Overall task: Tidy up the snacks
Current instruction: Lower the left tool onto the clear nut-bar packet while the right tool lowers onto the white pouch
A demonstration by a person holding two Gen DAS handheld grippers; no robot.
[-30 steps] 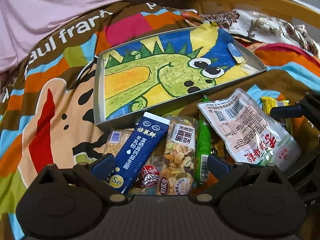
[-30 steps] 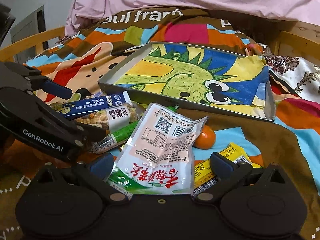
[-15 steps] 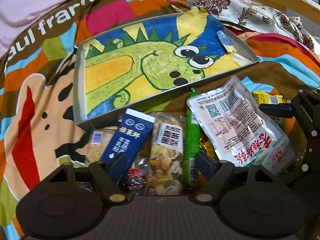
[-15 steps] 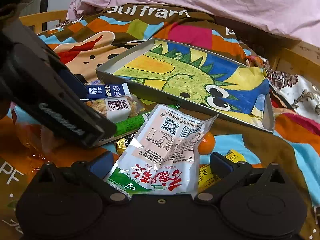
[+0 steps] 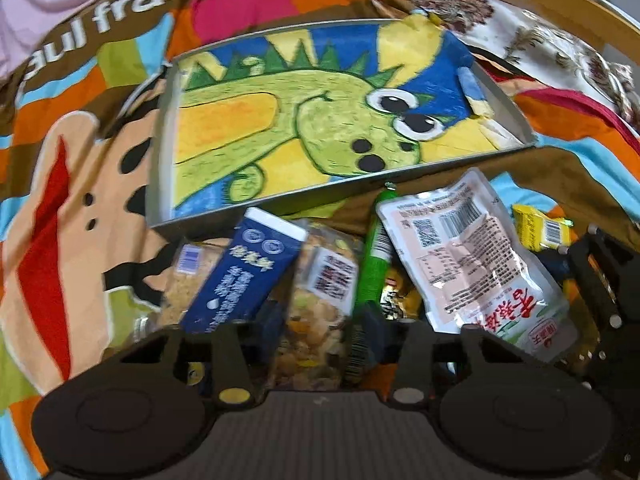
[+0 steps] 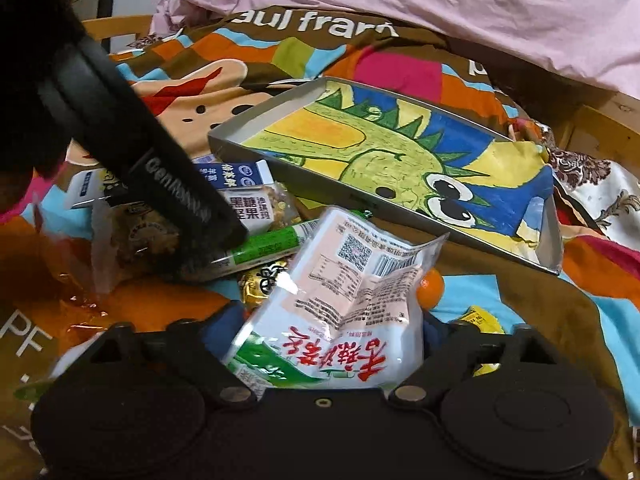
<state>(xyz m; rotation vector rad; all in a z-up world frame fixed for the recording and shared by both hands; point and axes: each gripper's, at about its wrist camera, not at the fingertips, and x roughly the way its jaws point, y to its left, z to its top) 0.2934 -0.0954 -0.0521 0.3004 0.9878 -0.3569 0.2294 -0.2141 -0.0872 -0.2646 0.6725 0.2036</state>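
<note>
Snack count from my two wrist cameras

I count one tray (image 5: 160,152), one blue milk-powder stick (image 5: 244,272), one nut-mix bag (image 5: 316,312), one green tube (image 5: 376,256), one white pouch (image 6: 344,304), one orange (image 6: 432,286), one yellow packet (image 5: 540,230), one gold-wrapped piece (image 6: 260,284), and two grippers: left (image 5: 320,324), right (image 6: 320,332).

Both wrist cameras sit low over the snack pile, facing the dinosaur tray (image 5: 168,128) (image 6: 256,120) just beyond.
</note>
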